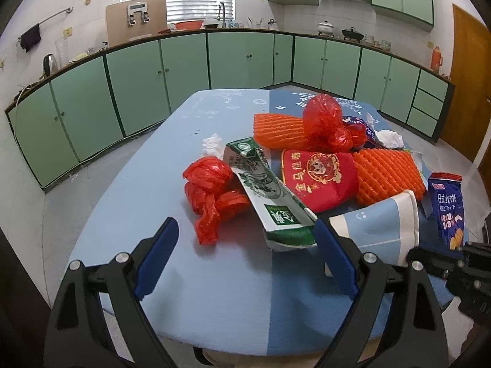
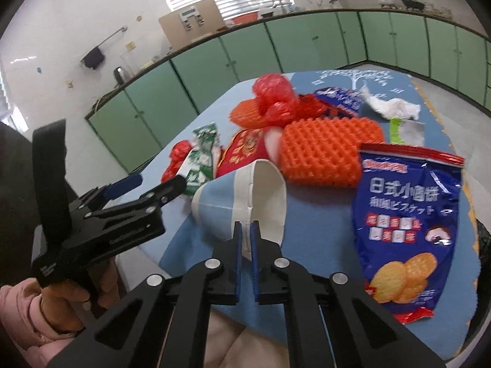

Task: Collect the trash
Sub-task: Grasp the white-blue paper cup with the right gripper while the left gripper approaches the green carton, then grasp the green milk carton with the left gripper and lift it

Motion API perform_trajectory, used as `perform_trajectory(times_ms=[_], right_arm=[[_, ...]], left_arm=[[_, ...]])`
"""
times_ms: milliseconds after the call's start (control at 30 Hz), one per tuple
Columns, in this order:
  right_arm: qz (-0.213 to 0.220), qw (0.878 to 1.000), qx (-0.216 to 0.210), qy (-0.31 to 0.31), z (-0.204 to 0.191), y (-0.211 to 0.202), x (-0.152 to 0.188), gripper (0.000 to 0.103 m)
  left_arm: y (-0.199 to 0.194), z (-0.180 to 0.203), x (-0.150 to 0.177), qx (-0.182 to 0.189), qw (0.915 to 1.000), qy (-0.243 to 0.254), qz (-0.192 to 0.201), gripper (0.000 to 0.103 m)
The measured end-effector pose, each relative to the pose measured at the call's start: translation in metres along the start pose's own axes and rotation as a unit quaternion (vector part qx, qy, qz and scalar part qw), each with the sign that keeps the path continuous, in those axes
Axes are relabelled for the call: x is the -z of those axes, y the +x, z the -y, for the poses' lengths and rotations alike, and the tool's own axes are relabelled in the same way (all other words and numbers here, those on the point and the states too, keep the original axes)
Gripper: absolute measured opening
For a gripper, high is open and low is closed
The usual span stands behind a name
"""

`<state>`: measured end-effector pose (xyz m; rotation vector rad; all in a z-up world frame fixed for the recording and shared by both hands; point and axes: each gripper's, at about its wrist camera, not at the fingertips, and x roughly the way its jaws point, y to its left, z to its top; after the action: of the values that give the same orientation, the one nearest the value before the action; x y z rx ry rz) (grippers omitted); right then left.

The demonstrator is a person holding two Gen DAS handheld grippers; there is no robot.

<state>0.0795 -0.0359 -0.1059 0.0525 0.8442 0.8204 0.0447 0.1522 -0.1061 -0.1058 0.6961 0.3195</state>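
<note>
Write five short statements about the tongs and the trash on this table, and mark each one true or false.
1. The right tongs are shut on the rim of the paper cup. True.
2. The left tongs are shut on the milk carton. False: they are open, holding nothing.
3. The paper cup lies on its side. True.
4. The biscuit bag is green. False: blue with red edges.
5. The table wears a blue cloth. True.

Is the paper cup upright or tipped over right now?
Tipped over: the paper cup lies on its side, open mouth facing the right hand-held gripper, whose fingers pinch its rim.
</note>
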Motion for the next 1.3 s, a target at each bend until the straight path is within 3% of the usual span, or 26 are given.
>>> perform_trajectory(times_ms=[133, 267, 600, 900, 1067, 1200, 1267, 1300], right_arm=[[-0.017, 1.0, -0.005, -0.006, -0.003, 0.009, 0.001, 0.012], [-0.015, 1.0, -0.012, -0.008, -0.002, 0.008, 0.001, 0.005], [0.092, 0.995, 0.032, -0.038, -0.012, -0.047, -0.02, 0.002], [0.099, 0.993, 0.055, -0.029, 0.0, -0.051, -0.021, 0.002], [0.093, 0.994, 0.06, -0.023, 0.004, -0.047, -0.019, 0.002], [0.092, 0.994, 0.061, -0.017, 0.006, -0.048, -0.018, 0.003], [0.093, 0.994, 0.062, -0.016, 0.005, -0.049, -0.017, 0.003], [0.094, 0.994, 0.062, -0.016, 0.005, -0.05, -0.017, 0.003]], left_arm=[[-0.001, -0.003, 0.0, -0.003, 1.0, -0.004, 0.001, 0.087], [-0.001, -0.003, -0.001, -0.002, 1.0, -0.005, 0.0, 0.087], [0.0, 0.018, -0.004, 0.02, 0.9998, 0.007, -0.003, 0.088], [0.031, 0.044, -0.008, -0.035, 0.9987, 0.022, -0.032, 0.088], [0.03, 0.046, -0.007, -0.034, 0.9986, 0.011, -0.041, 0.061], [0.025, 0.042, -0.006, -0.031, 0.9987, -0.002, -0.041, 0.056], [0.023, 0.039, -0.007, -0.025, 0.9988, -0.011, -0.041, 0.05], [0.018, 0.037, -0.008, -0.023, 0.9989, -0.015, -0.036, 0.041]])
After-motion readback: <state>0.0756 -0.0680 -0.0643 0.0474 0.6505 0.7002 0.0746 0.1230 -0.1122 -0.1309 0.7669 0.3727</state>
